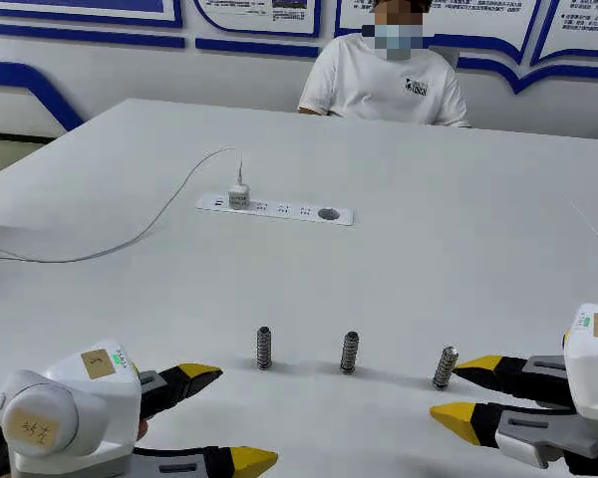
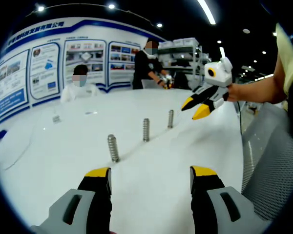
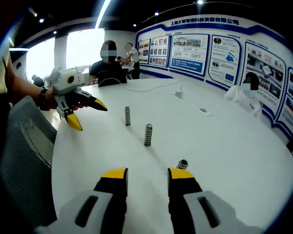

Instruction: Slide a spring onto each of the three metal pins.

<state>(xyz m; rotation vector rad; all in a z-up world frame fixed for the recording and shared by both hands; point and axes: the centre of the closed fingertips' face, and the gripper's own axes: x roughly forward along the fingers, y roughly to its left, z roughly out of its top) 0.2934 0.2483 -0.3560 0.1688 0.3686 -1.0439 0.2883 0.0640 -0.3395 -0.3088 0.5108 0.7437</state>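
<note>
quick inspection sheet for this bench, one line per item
surface: white table, no spills seen
job's things: left pin, middle pin and right pin stand in a row, each apparently sleeved in a spring; the right pin leans
clutter: power strip mid-table
grippers: left gripper open, holding nothing; right gripper open, one jaw tip beside the right pin
cables: white cable runs from a charger in the power strip off to the left
surroundings: seated person at the far edge; wall posters
</note>
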